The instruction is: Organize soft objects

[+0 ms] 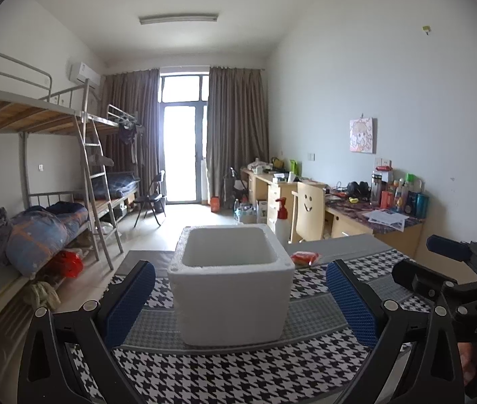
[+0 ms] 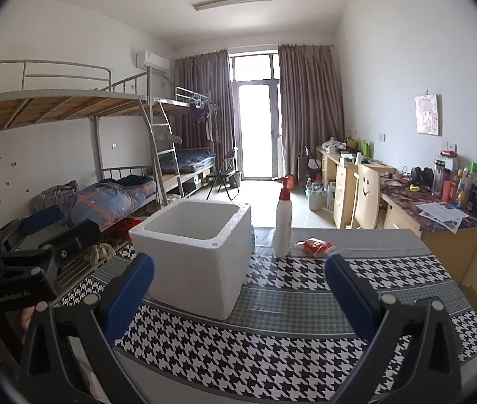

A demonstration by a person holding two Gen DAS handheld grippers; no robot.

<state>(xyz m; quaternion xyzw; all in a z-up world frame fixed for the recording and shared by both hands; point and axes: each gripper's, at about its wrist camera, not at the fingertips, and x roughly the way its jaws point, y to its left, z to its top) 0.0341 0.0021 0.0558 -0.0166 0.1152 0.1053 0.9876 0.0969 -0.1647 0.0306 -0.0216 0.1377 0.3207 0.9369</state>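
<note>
Left wrist view: left gripper [image 1: 240, 298] jaws apart, empty; foam box [image 1: 233, 282] on the table [image 1: 309, 363].
Right wrist view: right gripper [image 2: 238, 298] jaws wide, empty; red packet [image 2: 316, 246] beyond bottle [image 2: 283, 219], likely light, squashy; pinch mid-body.

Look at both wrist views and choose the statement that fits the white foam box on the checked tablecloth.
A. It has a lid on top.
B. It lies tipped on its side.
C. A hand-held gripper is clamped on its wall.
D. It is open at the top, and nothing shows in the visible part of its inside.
D: the white foam box stands upright with no lid, and only bare white walls show in the part of its inside that can be seen.
</note>
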